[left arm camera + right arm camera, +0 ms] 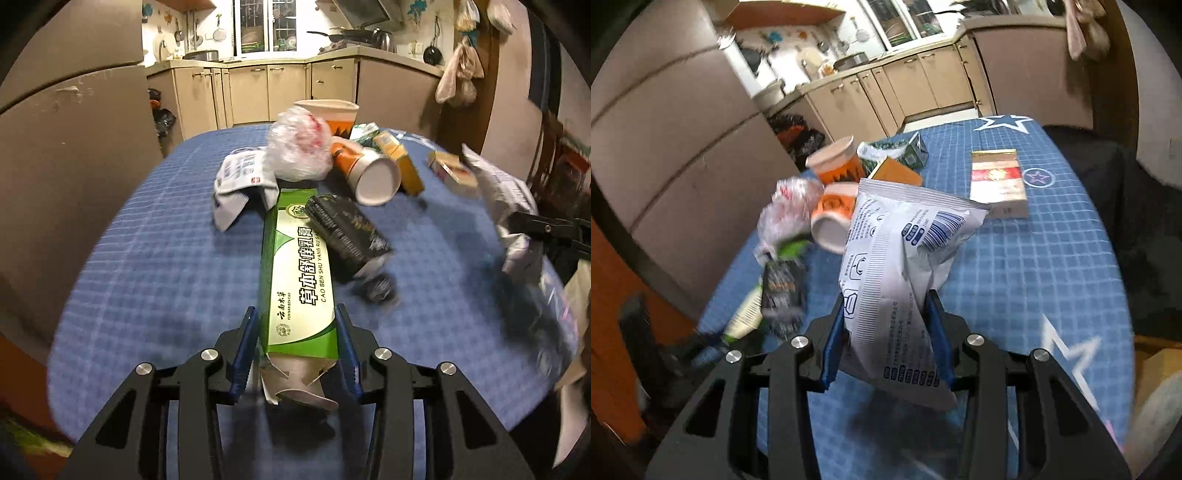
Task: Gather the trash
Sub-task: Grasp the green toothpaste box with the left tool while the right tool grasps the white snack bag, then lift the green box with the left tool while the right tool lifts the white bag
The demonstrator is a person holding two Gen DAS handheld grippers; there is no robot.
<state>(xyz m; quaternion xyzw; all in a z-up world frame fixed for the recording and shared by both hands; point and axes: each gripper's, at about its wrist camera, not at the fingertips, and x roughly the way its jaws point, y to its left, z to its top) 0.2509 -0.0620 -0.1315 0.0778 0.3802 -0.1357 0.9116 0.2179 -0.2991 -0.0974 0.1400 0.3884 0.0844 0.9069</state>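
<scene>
L gripper [297,328] clamped on near end of green carton [301,273], lying on table [147,258]; long axis runs straight ahead. R gripper [890,314] pinches white pouch [897,258], lifted off cloth.

Beige kitchen cabinets [258,92] fill the top of the frame, a kettle [384,38] at upper right, possibly bags [460,74] hanging beside it.
</scene>
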